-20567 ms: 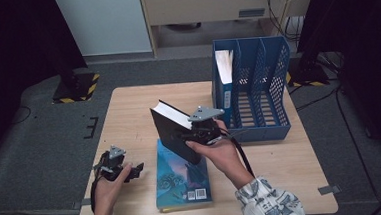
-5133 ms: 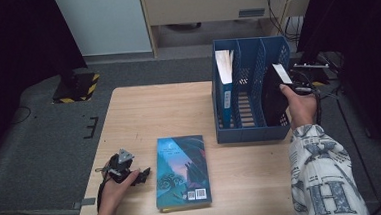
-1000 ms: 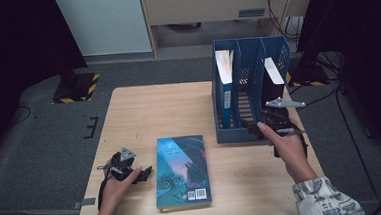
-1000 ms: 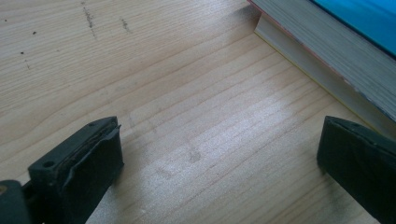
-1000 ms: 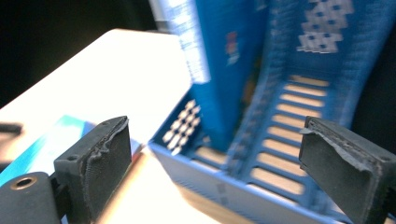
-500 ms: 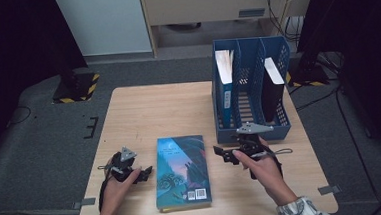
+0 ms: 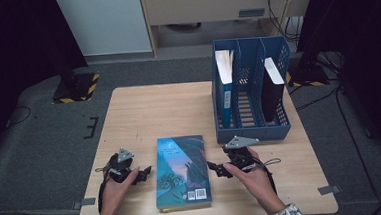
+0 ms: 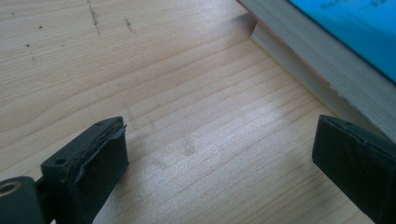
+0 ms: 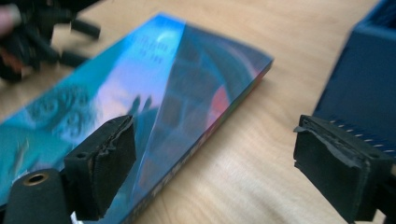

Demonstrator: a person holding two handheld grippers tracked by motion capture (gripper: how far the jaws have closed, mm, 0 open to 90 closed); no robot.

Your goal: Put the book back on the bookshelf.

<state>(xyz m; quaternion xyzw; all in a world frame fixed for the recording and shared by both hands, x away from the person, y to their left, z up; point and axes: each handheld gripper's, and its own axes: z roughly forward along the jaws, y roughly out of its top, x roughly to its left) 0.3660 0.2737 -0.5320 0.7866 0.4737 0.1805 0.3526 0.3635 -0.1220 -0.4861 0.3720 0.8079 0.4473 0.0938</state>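
High view: a person's two hands are resting at the near edge of a wooden table, each one holding a gripper, with a blue book lying flat between them.
Right gripper: it is sitting just right of the book, jaws pointing at the book's right edge — they are standing spread and have just been closing a little, with nothing between them.
Right gripper view: the jaws are framing the book's cover and its long edge, with bare wood under the gap; a corner of the blue file rack is showing at the right.
Left gripper: it is lying just left of the book, jaws spread and gripping nothing.
Left gripper view: the open jaws are hovering low over the tabletop — the book's page edge is running past the upper right.
File rack: it is standing on the far right of the table, holding a blue-spined book upright in its left slot and a black book upright in its right slot.
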